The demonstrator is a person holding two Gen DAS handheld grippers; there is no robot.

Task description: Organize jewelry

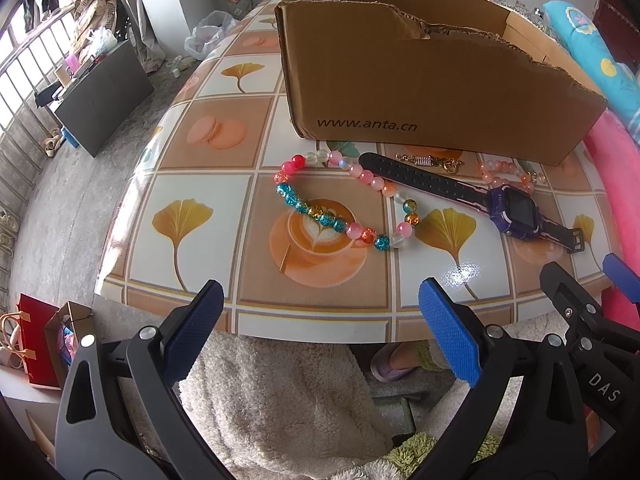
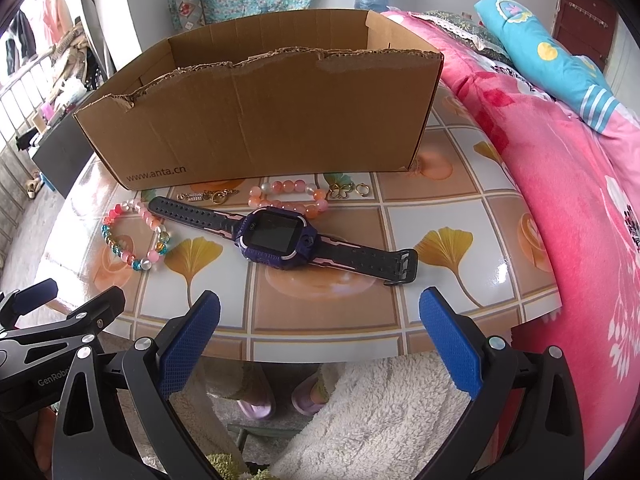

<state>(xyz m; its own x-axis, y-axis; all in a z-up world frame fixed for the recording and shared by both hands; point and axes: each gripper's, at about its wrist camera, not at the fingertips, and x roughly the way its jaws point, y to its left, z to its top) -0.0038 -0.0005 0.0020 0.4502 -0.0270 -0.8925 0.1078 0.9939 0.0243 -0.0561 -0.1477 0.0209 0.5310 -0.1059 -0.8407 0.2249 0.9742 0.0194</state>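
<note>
Your left gripper [image 1: 320, 336] hung wide open and empty off the near edge of the table [image 1: 192, 224]. The multicoloured bead bracelet [image 1: 344, 204] lay at its 12 o'clock, touching the purple smartwatch [image 2: 278, 238], whose strap crossed it. Lift the watch first, I'd judge. Your right gripper [image 2: 320, 340], equally open and empty, had that watch at 12 o'clock, with the pink bead bracelet [image 2: 286, 198], gold chain [image 2: 206, 195] and cardboard box [image 2: 260, 120] beyond.
</note>
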